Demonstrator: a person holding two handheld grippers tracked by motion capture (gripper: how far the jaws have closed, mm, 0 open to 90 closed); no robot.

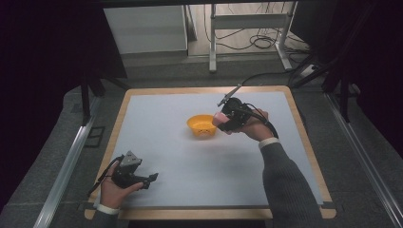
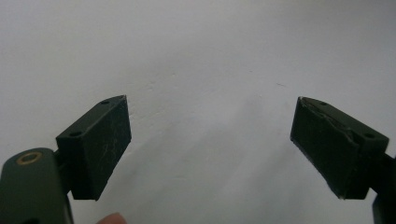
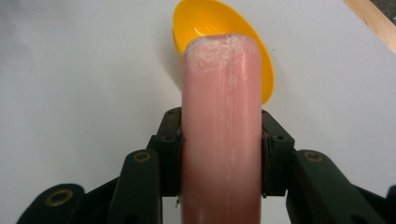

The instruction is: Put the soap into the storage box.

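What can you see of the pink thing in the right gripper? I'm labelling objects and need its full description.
The pink object is a smooth, rounded, sausage-like cylinder with a pale, whitish scuffed end, looking soft or waxy. The right gripper clamps it from both sides, jaws shut on its middle. Its free end points toward the yellow bowl, held just beside it above the white table.

Tongs [image 2: 210, 149] agape over white table [image 2: 201, 56]
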